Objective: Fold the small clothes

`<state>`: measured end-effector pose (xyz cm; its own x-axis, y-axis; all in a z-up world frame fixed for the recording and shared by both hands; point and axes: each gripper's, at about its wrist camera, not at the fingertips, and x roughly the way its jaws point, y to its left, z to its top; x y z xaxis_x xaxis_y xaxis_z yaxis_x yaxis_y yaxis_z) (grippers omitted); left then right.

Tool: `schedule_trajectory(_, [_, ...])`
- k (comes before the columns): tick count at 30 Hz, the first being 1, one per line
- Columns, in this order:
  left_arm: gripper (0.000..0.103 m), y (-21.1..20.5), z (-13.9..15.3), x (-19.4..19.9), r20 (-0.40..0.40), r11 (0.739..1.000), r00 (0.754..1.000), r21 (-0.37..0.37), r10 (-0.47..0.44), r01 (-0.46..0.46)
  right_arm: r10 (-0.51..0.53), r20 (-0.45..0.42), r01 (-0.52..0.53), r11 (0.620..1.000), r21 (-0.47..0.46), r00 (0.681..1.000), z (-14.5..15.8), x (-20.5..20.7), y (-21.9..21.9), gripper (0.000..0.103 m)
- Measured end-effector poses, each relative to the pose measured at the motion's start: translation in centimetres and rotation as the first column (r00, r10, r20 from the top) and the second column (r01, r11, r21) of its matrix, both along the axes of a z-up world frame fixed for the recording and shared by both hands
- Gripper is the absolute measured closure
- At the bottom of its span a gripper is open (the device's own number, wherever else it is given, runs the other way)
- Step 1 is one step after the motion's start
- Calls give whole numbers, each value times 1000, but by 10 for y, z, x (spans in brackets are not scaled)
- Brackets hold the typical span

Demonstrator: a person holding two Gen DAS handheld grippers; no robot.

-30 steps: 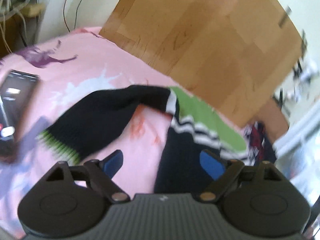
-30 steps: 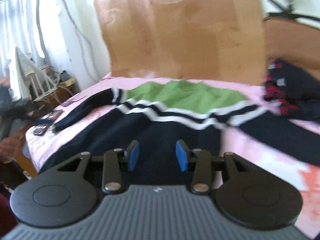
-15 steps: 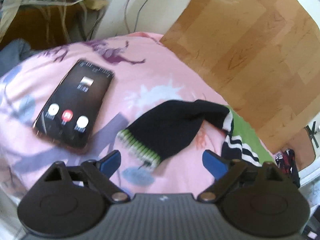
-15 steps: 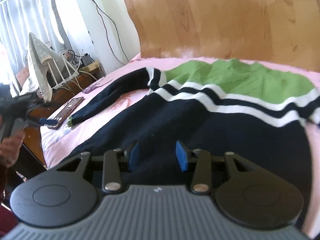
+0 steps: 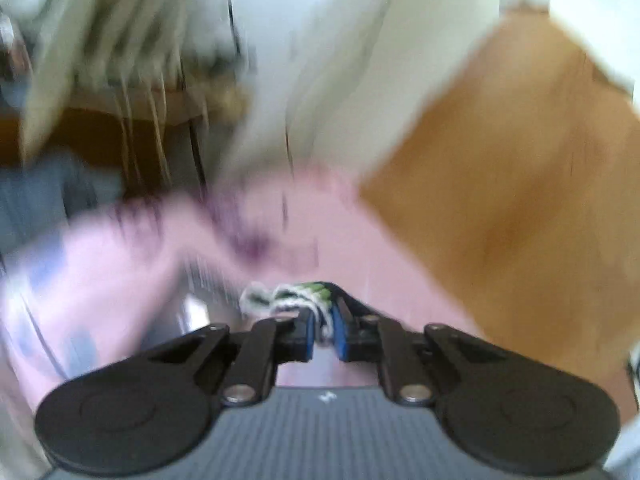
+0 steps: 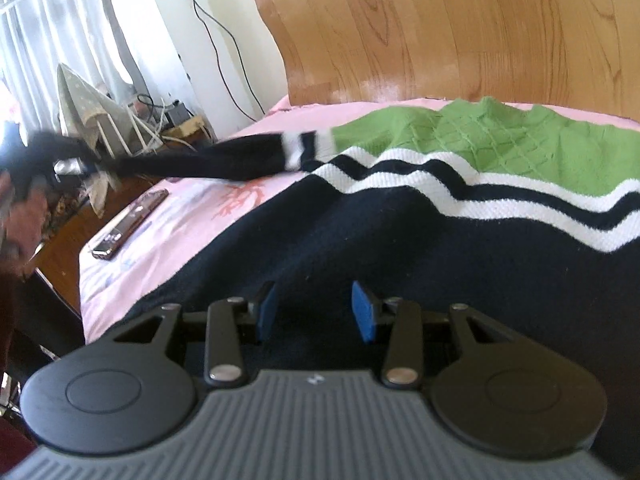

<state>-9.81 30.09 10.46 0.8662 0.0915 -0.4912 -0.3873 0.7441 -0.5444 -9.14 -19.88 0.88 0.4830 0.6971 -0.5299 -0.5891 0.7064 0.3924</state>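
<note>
A: Where's the work at?

B: Big stuff first. The bed [image 6: 132, 276], pink sheet, runs out ahead of both my tongs, w/ a wood headboard [image 6: 460, 28] at the far end. The sweater [image 6: 400, 240] lies spread flat on it, right under and ahead of my right tongs [image 6: 314, 312]: navy body closest, white stripes, then green up by the headboard.

A: Anything folded yet?

B: Not that I can see. Body's still laid out full. I'd say we're at the very start, first sleeve fold only.

A: And the sleeve?

B: The sleeve [image 6: 208, 160] is pulled out taut to the far left of my right tongs, lifted off the sheet. Its cuff [image 5: 296, 296] is pinched in my left tongs [image 5: 322, 330]: blue pads pressed together on the green-and-white ribbing. That view is badly blurred, so I can't tell much beyond the cuff and pink sheet past it.

A: Right tongs?

B: Spread, holding nothing, hovering low over the navy part. Can't tell if they touch the knit.

A: Anything in the way?

B: A phone [image 6: 130, 220] sits on the sheet left of my right tongs, below the stretched sleeve, near the bed edge. Apart from the sweater.

A: What's left?

B: Pretty much all, imo: lay this sleeve across the body, do the other side, then fold the body up.
</note>
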Motion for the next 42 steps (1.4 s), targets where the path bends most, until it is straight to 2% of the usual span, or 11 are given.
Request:
schedule_trajectory(6, [94,-8,36,40,-30,997,1000,71,-11,13,-6,-32,8,999,52,999,0,1,-7,59])
schedule_trajectory(13, [94,-117,95,104,-6,943,961,192,-277,273,-17,-83,27,993,116,996,0,2,-15,59])
schedule_trajectory(18, [92,-260,143,148,9,793,837,324,-548,516,-29,-125,52,981,185,992,-3,5,-26,58])
schedule_trajectory(21, [44,-357,135,170,-82,602,664,352,-743,717,-49,-136,77,974,214,989,-3,5,-31,54])
schedule_trajectory(22, [37,-387,123,174,-132,535,609,359,-782,765,-53,-142,84,971,224,988,-4,5,-33,54])
schedule_trajectory(25, [39,-424,90,178,-216,475,575,377,-789,795,-53,-157,91,965,246,986,-4,6,-35,53])
schedule_trajectory(28, [39,-405,78,188,-226,535,624,352,-748,768,-28,-159,70,963,260,987,-4,6,-33,53])
schedule_trajectory(32, [40,-329,70,209,-222,728,804,342,-552,594,-2,-164,49,959,279,986,-3,8,-31,53])
schedule_trajectory(34, [40,-298,55,217,-256,780,847,335,-465,529,-23,-170,74,951,300,985,0,7,-41,53])
schedule_trajectory(38, [39,-250,16,226,-317,841,866,263,-388,473,-112,-75,130,945,302,991,39,23,-71,53])
schedule_trajectory(42, [39,-218,-23,228,-334,882,867,166,-371,441,-285,33,280,953,115,958,64,77,-86,53])
